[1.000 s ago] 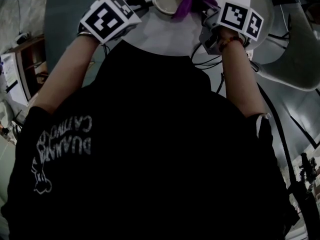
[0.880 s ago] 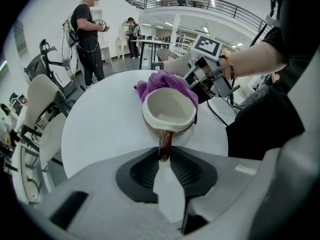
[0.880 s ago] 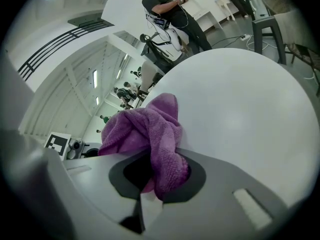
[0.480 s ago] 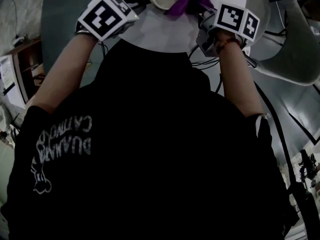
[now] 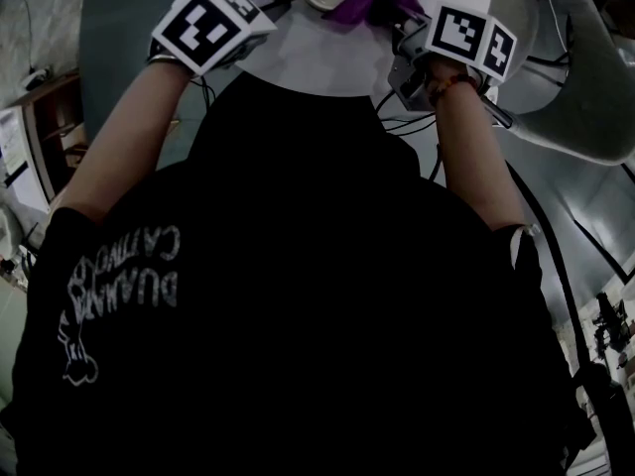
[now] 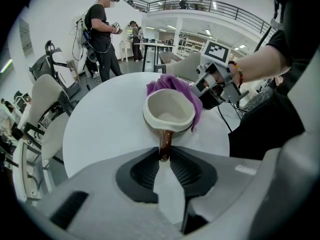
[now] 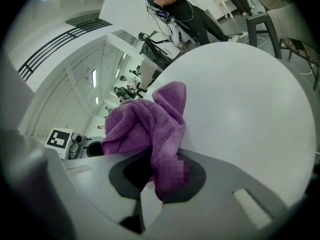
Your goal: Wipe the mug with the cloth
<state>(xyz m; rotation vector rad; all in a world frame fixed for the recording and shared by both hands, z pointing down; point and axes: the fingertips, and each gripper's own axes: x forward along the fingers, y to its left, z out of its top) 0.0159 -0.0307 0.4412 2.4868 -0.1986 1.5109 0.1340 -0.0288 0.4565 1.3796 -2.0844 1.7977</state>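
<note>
Round table point(image 6: 100, 129): left gripper point(image 6: 164, 157) tight on mug point(image 6: 169, 110) handle, right gripper point(image 7: 161, 178) on cloth point(image 7: 145, 124).

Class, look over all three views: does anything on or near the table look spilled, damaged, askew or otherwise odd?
Nothing stands out. The left tongs grip the mug by its brown handle. The mug looks empty and unbroken, and the right tongs hold the purple cloth against its side. Nothing spilled shows on the white table.
</note>
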